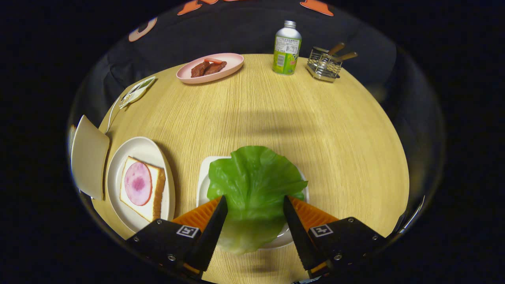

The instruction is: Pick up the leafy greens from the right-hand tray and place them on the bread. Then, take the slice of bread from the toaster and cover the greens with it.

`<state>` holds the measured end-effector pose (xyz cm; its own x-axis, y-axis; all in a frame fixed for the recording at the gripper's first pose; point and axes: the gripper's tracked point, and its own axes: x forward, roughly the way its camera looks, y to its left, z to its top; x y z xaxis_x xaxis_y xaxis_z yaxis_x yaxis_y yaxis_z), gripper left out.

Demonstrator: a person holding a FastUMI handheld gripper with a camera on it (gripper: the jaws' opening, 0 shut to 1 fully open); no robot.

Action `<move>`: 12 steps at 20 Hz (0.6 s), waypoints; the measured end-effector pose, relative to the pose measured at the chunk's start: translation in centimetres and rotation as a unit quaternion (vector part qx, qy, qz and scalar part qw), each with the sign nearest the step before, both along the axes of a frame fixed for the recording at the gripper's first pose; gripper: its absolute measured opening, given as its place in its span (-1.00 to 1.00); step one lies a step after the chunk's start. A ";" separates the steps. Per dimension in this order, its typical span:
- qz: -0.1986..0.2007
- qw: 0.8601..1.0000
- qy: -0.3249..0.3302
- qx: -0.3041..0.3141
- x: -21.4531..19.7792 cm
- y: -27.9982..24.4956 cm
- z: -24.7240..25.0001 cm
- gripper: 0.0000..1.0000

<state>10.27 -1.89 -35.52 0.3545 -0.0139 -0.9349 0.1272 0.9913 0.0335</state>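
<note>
While the gripper [255, 201] hangs low over the near part of the round wooden bench [335, 130], its two fingers [215, 221] stand spread wide, one on each side of the leafy greens [254, 185], and neither can be seen pressing on the leaf. The greens are one broad lettuce leaf, bright green at its far end and pale at the near stem end, lying on a small white tray [203, 181] and covering most of it; the leaf's near half sits between the fingers and its far half reaches beyond them. Whether the fingertips touch the leaf or hover just above it cannot be told. Left of the tray, just beside it, an oval white plate [136, 152] holds a slice of bread [156, 197] with a round pink slice of ham [138, 183] lying on top. Left of that plate, at the bench's edge, stands a pale, flat-sided object [88, 156] that may be the toaster, though this is not clear. At the far side of the bench, a pink plate [232, 63] carries dark reddish-brown pieces of meat [208, 68]. To its right stands a green-labelled bottle with a silver cap [287, 48], and further right a small wire basket [324, 65] holds wooden-handled utensils. A small printed packet [136, 91] lies at the far left edge.
</note>
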 end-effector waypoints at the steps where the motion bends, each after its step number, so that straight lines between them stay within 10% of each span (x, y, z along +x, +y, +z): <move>1: -0.004 1.000 -0.007 -0.001 0.1 0.0 0.1 0.64; 9: -0.005 0.999 -0.036 0.013 1.1 0.4 0.3 -0.70; 12: -0.014 0.997 -0.044 0.054 1.4 1.5 1.1 -0.82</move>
